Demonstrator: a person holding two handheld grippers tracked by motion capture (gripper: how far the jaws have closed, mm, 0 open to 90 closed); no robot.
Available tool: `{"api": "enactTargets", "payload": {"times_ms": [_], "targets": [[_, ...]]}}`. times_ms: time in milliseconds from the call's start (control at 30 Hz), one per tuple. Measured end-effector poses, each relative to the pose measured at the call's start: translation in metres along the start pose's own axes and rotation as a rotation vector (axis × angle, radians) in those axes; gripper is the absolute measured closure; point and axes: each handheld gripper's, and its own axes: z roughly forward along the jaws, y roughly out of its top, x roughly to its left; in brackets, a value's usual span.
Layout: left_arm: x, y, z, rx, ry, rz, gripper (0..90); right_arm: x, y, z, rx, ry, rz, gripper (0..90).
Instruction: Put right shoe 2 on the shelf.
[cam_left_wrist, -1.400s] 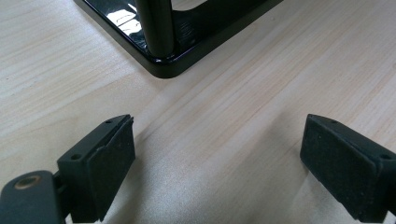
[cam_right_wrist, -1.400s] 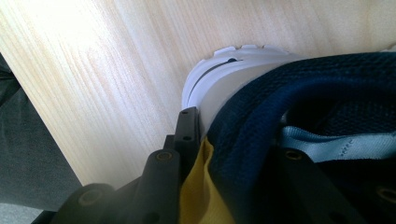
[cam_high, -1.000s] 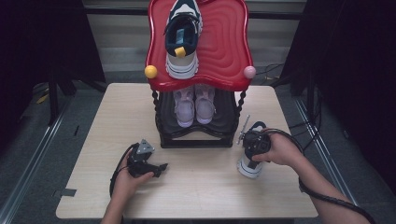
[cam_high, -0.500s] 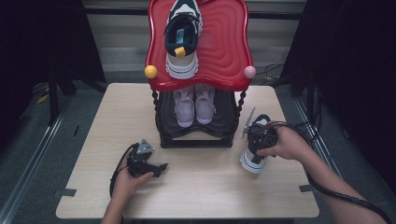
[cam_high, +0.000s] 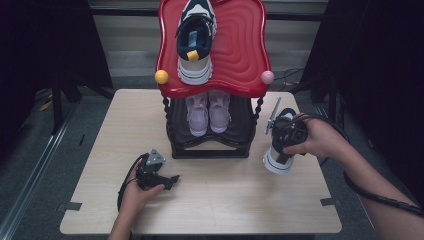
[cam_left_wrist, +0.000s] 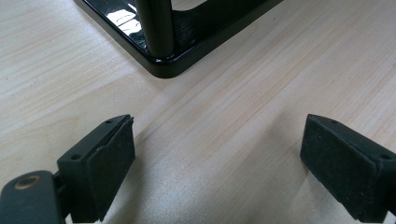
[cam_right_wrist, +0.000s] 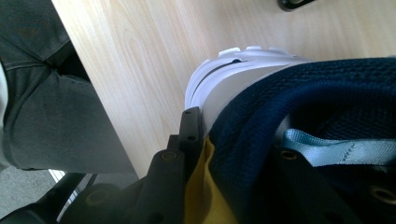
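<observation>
My right gripper (cam_high: 281, 141) is shut on the heel collar of a navy sneaker with a white sole (cam_high: 278, 161), which hangs heel-up just above the table to the right of the rack. In the right gripper view one jaw lies outside the heel and the other inside the navy sneaker (cam_right_wrist: 299, 88), with my right gripper (cam_right_wrist: 238, 144) clamped across its collar and yellow lining. A matching sneaker (cam_high: 195, 42) lies on the rack's red top shelf (cam_high: 240, 50). My left gripper (cam_high: 169, 180) rests on the table in front of the rack; the left gripper (cam_left_wrist: 217, 163) stands open over bare wood.
A pair of pink shoes (cam_high: 207, 112) sits on the black lower shelf (cam_high: 242, 127). A yellow ball (cam_high: 161, 76) and a pink ball (cam_high: 267, 77) cap the rack's front corners. The rack's black base corner (cam_left_wrist: 163, 60) is just ahead of the left jaws. The wooden table (cam_high: 225, 205) ends near a person's grey trouser leg (cam_right_wrist: 46, 93).
My right hand has risen with the navy sneaker, lifting it off the table and a little towards the rack. The left hand has stayed put.
</observation>
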Motion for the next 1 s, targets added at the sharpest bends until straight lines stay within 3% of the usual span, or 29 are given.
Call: {"api": "enactTargets", "payload": {"times_ms": [100, 400, 833, 1000], "targets": [[0.000, 0.000, 0.000, 0.000, 0.000, 0.000, 9.7, 0.002, 0.000, -0.015, -0.004, -0.006, 0.009, 74.5], [0.000, 0.000, 0.000, 0.000, 0.000, 0.000, 9.7, 0.007, 0.005, -0.061, -0.030, -0.048, -0.022, 74.5], [0.000, 0.000, 0.000, 0.004, -0.002, 0.004, 9.7, 0.011, 0.012, -0.145, -0.053, -0.119, -0.029, 74.4], [0.000, 0.000, 0.000, 0.004, -0.002, 0.004, 9.6, 0.014, 0.020, -0.175, -0.048, -0.167, -0.032, 74.4]]}}
